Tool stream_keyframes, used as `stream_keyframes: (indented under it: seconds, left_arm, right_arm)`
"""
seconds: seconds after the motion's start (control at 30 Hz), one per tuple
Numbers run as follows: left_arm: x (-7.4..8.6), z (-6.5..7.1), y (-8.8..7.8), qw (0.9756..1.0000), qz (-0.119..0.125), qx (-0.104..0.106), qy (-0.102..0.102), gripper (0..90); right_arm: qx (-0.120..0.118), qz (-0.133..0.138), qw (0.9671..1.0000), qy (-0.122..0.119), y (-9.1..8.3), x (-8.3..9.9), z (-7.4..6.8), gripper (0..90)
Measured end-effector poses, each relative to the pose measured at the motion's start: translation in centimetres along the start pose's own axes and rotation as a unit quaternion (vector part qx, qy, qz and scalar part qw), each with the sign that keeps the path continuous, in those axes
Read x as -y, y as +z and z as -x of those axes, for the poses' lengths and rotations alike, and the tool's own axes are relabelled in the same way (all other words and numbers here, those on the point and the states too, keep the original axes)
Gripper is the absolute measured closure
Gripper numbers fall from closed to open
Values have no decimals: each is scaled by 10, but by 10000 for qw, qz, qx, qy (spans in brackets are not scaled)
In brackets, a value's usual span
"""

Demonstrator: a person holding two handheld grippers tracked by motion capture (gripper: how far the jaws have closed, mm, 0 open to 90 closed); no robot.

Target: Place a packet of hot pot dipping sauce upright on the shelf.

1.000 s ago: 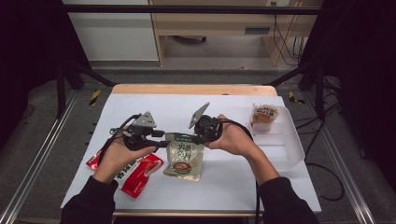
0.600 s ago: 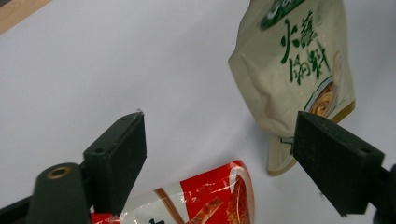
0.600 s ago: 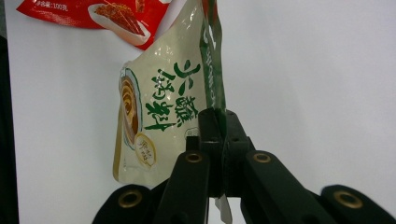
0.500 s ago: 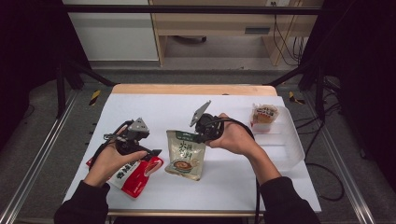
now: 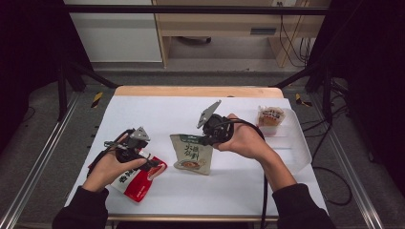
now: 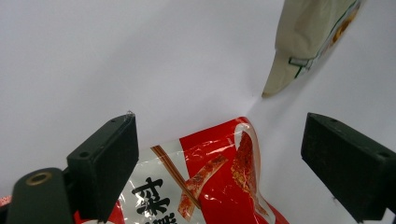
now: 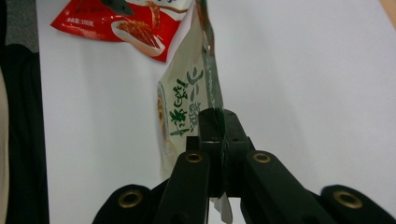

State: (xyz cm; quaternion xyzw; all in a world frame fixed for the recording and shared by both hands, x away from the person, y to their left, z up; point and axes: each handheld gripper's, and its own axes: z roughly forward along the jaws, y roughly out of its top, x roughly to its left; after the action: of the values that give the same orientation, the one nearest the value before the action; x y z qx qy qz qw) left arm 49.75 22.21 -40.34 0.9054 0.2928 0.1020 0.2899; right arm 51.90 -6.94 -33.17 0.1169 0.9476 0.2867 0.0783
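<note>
Left gripper (image 5: 152, 161) over the red packet (image 5: 136, 181) at the near-left of the white table (image 5: 157, 114), jaws just spread wide with nothing pinched (packet lying flat beneath), right gripper (image 5: 206, 140) further in, clamped on the green-and-cream pouch's (image 5: 192, 153) top edge, snack cup (image 5: 271, 117) far right.
</note>
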Motion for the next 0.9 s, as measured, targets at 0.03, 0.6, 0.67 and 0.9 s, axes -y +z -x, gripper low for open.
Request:
stream_keyframes:
  seconds: [0.03, 0.6, 0.67, 0.9]
  left_arm:
    - [1, 0, 1, 10000, -29, 12, 8, 111]
    - [5, 1, -3, 10000, 3, 59, -71, 116]
    - [5, 2, -3, 10000, 8, 65, -70, 113]
    - [7, 2, -1, 9999, -95, 64, -45, 111]
  right_arm:
    - [44, 34, 10000, -76, -5, -2, -1, 900]
    - [591, 108, 9978, -277, -59, -2, 19, 900]
    - [639, 137, 9976, -244, -65, 2, 21, 900]
    - [895, 199, 9956, -174, -84, 10, 25, 900]
